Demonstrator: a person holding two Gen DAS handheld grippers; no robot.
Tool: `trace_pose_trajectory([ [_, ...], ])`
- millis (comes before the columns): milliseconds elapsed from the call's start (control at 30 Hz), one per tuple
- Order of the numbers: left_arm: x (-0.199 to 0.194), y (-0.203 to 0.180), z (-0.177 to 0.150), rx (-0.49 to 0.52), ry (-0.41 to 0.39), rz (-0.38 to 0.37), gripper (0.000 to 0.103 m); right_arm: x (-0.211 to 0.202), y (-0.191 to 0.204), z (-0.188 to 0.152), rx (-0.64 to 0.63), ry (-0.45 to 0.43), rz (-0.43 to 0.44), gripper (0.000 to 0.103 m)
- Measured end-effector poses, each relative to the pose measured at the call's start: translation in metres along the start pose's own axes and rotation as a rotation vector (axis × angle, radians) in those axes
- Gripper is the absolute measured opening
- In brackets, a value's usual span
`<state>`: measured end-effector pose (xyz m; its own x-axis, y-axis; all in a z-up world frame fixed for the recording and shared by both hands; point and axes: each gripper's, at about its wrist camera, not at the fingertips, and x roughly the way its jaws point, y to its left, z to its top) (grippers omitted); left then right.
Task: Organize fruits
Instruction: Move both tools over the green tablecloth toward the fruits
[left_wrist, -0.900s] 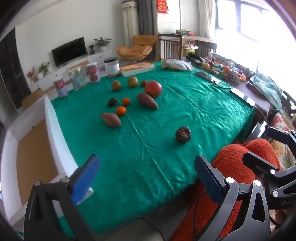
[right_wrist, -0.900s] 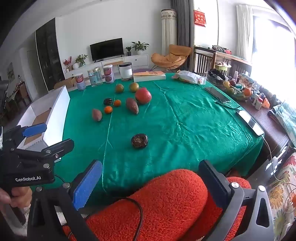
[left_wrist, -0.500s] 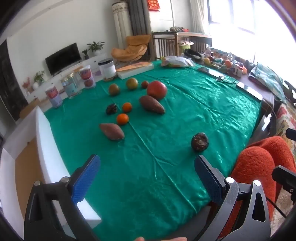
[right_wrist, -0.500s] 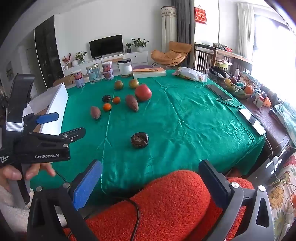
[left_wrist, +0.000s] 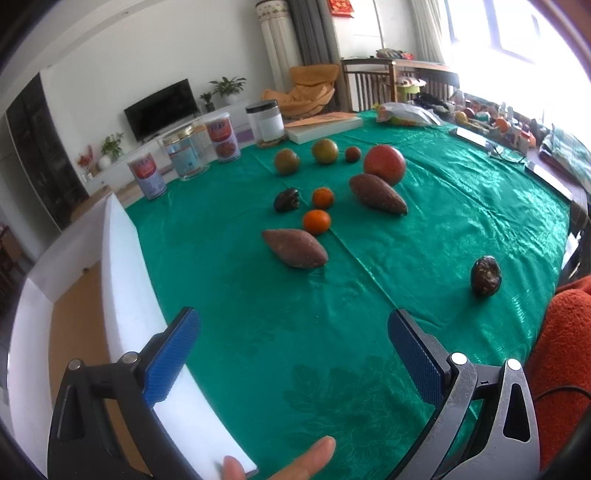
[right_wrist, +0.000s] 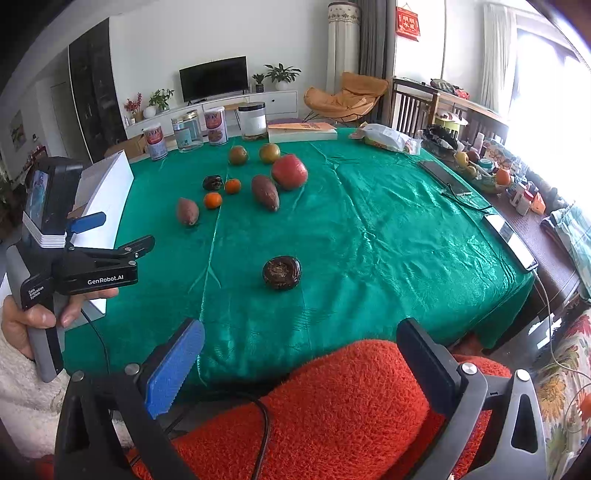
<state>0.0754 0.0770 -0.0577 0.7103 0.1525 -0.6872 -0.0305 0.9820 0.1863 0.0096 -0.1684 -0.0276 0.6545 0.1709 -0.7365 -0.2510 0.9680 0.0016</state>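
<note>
Fruits lie on a green tablecloth (left_wrist: 461, 206): two sweet potatoes (left_wrist: 294, 247) (left_wrist: 377, 193), two small oranges (left_wrist: 316, 221), a large red fruit (left_wrist: 384, 163), two greenish round fruits (left_wrist: 324, 150), a dark wrinkled fruit (left_wrist: 287, 199). Another dark fruit (left_wrist: 485, 275) (right_wrist: 282, 272) lies alone near the front. My left gripper (left_wrist: 295, 354) is open and empty over the table's near left, short of the nearest sweet potato; it also shows in the right wrist view (right_wrist: 110, 236). My right gripper (right_wrist: 299, 365) is open and empty, off the table above an orange fuzzy chair (right_wrist: 332, 406).
A white open box (left_wrist: 122, 280) stands along the table's left edge. Several tins and a jar (left_wrist: 221, 138) stand at the back, with a flat book (left_wrist: 325, 125) and a plastic bag (right_wrist: 384, 137). Phones and clutter (right_wrist: 509, 236) lie along the right side.
My left gripper has moved forward and left over the table, toward the fruit cluster and the white box. The right gripper has held its place above the chair.
</note>
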Motion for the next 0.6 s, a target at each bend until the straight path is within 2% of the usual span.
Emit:
trace_pose_trajectory([
  [233, -0.016, 0.007, -0.011, -0.043, 0.029, 0.007, 0.102, 0.001, -0.005, 0.003, -0.01, -0.011, -0.008, 0.103],
  [367, -0.027, -0.009, -0.008, -0.069, 0.054, -0.097, 0.102, 0.007, -0.008, 0.014, -0.035, -0.027, -0.007, 0.103],
  [433, -0.021, -0.022, -0.009, -0.083, 0.096, -0.135, 0.102, 0.013, -0.011, 0.02, -0.03, -0.037, 0.011, 0.103],
  [533, 0.001, -0.037, -0.014, -0.112, 0.169, -0.101, 0.102, 0.023, -0.016, 0.024, 0.001, -0.053, 0.036, 0.103],
  [600, 0.015, -0.039, -0.019, -0.161, 0.191, -0.102, 0.102, 0.028, -0.017, 0.023, 0.004, -0.074, 0.022, 0.103],
])
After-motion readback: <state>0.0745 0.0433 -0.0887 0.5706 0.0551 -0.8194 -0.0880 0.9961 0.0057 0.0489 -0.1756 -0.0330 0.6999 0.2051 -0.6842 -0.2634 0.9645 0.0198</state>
